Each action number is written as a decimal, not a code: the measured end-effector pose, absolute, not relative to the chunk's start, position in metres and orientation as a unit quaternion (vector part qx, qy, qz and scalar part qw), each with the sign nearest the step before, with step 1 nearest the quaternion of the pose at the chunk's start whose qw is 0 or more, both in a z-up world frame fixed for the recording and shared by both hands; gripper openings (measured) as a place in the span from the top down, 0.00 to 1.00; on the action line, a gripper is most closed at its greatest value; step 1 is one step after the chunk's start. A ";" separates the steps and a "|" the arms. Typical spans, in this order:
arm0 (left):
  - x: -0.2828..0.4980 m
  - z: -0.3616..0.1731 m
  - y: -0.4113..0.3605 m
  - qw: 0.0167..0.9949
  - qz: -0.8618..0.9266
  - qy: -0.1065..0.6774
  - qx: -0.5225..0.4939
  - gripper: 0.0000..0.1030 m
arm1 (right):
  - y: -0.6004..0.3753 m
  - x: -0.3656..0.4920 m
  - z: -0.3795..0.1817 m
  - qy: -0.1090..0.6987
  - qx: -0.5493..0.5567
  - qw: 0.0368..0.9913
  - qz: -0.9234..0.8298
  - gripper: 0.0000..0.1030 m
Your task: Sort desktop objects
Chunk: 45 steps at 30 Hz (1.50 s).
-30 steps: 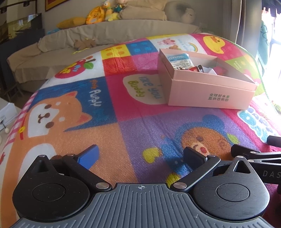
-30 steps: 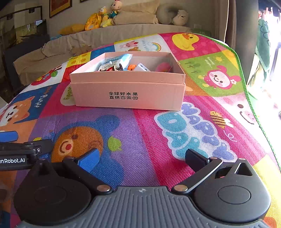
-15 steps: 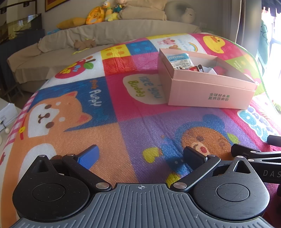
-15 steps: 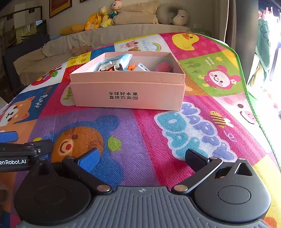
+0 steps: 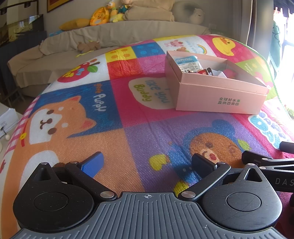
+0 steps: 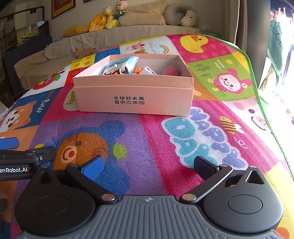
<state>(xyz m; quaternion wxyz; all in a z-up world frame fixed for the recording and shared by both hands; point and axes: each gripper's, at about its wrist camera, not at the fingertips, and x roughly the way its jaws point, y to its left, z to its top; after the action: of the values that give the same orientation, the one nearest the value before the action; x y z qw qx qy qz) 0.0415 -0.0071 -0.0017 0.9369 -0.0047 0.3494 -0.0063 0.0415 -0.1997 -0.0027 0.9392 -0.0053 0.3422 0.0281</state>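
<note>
A pink cardboard box (image 5: 218, 97) (image 6: 134, 99) stands on the colourful play mat, far from both grippers. It holds several small items, among them a blue-and-white packet (image 5: 187, 62) (image 6: 121, 64), a white die (image 6: 148, 70) and a pink round thing (image 6: 170, 70). My left gripper (image 5: 147, 163) is open and empty, low over the mat. My right gripper (image 6: 148, 165) is open and empty, to the right of the left one. Each gripper's side shows in the other's view.
The cartoon play mat (image 5: 110, 110) (image 6: 211, 128) covers the table, with its green edge (image 6: 257, 88) at the right. A beige sofa (image 5: 110, 36) with plush toys (image 6: 110, 16) stands behind. A white paper stack (image 5: 7, 119) lies off the left edge.
</note>
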 end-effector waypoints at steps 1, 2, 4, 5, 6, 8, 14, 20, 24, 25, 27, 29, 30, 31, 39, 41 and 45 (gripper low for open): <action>0.041 -0.002 -0.007 0.937 -0.006 0.350 -0.004 0.00 | -0.200 0.041 -0.003 0.342 -0.005 0.939 0.028 0.00; 0.041 -0.002 -0.007 0.937 -0.006 0.350 -0.004 0.00 | -0.200 0.041 -0.003 0.342 -0.005 0.939 0.028 0.00; 0.041 -0.002 -0.007 0.937 -0.006 0.350 -0.004 0.00 | -0.200 0.042 -0.003 0.342 -0.005 0.939 0.028 0.00; 0.041 -0.002 -0.007 0.937 -0.006 0.350 -0.004 0.00 | -0.200 0.041 -0.003 0.342 -0.005 0.939 0.028 0.00; 0.041 -0.002 -0.007 0.937 -0.006 0.350 -0.004 0.00 | -0.200 0.042 -0.003 0.342 -0.005 0.939 0.028 0.00; 0.041 -0.002 -0.007 0.937 -0.006 0.350 -0.004 0.00 | -0.200 0.042 -0.003 0.342 -0.005 0.939 0.028 0.00; 0.041 -0.001 -0.007 0.937 -0.006 0.350 -0.004 0.00 | -0.199 0.042 -0.003 0.343 -0.007 0.939 0.028 0.00; 0.041 -0.001 -0.008 0.937 -0.006 0.350 -0.003 0.00 | -0.200 0.048 -0.003 0.342 -0.008 0.939 0.035 0.00; 0.041 -0.001 -0.008 0.937 -0.006 0.350 -0.004 0.00 | -0.199 0.054 -0.003 0.342 -0.010 0.939 0.041 0.00; 0.041 -0.001 -0.008 0.937 -0.006 0.350 -0.004 0.00 | -0.199 0.054 -0.003 0.342 -0.011 0.939 0.041 0.00; 0.041 -0.001 -0.008 0.937 -0.005 0.350 -0.004 0.00 | -0.199 0.054 -0.003 0.342 -0.010 0.939 0.041 0.00; 0.041 -0.001 -0.008 0.937 -0.006 0.350 -0.004 0.00 | -0.199 0.054 -0.003 0.341 -0.010 0.939 0.042 0.00; 0.041 -0.001 -0.008 0.937 -0.006 0.350 -0.004 0.00 | -0.199 0.054 -0.003 0.341 -0.010 0.939 0.042 0.00; 0.041 -0.001 -0.008 0.937 -0.006 0.350 -0.004 0.00 | -0.199 0.054 -0.003 0.341 -0.010 0.939 0.042 0.00; 0.041 -0.002 -0.008 0.937 -0.006 0.350 -0.004 0.00 | -0.199 0.054 -0.003 0.341 -0.010 0.939 0.042 0.00; 0.041 -0.001 -0.008 0.937 -0.006 0.350 -0.004 0.00 | -0.199 0.054 -0.003 0.341 -0.010 0.939 0.042 0.00; 0.041 -0.001 -0.008 0.937 -0.006 0.350 -0.004 0.00 | -0.199 0.054 -0.002 0.341 -0.010 0.939 0.042 0.00</action>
<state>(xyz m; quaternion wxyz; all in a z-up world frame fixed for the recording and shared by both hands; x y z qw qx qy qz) 0.0413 -0.0079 -0.0012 0.9368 -0.0036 0.3499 -0.0059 0.0542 -0.1989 -0.0024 0.9390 -0.0097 0.3414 0.0417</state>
